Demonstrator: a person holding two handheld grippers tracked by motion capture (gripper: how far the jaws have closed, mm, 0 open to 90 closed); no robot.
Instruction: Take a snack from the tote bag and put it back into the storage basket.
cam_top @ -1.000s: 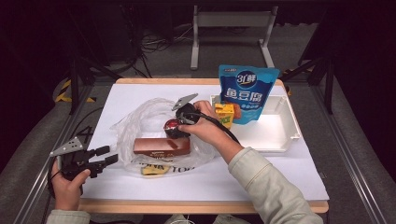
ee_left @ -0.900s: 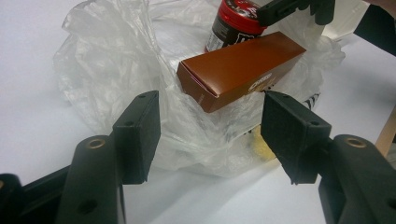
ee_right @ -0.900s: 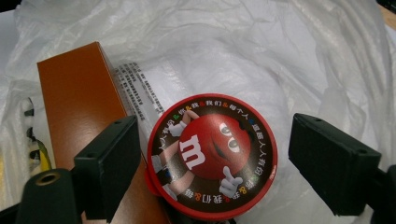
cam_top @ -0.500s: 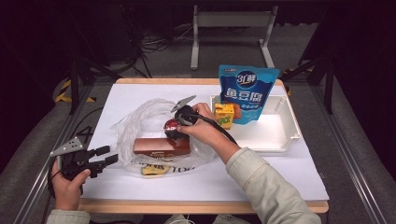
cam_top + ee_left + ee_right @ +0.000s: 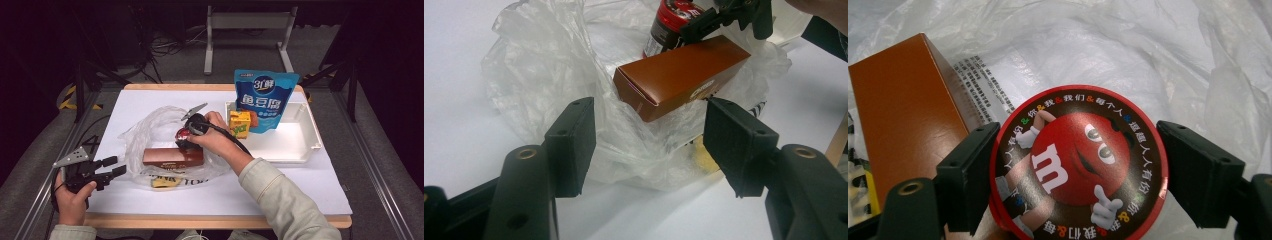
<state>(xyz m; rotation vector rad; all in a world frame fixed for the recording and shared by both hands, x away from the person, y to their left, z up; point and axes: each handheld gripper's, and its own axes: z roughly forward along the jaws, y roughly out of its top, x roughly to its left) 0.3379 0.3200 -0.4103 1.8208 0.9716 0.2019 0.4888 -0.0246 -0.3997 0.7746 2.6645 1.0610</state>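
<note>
Candy jar (image 5: 1078,162): clamped between right gripper (image 5: 1078,170) jaws, just beside brown box (image 5: 173,157), on plastic bag (image 5: 150,132). Left gripper (image 5: 117,166): jaws apart, empty, near bag.

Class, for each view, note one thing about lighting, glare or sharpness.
High view: white table brightly lit, surroundings dark. Left gripper view: brown box sharp, soft sheen on the plastic bag. Right gripper view: red lid crisp, bag behind washed pale.

A white-topped table (image 5: 150,102) with a wooden edge is set on grey carpet (image 5: 240,65); a white metal stand (image 5: 247,30) and cables (image 5: 167,47) are seen behind.
</note>
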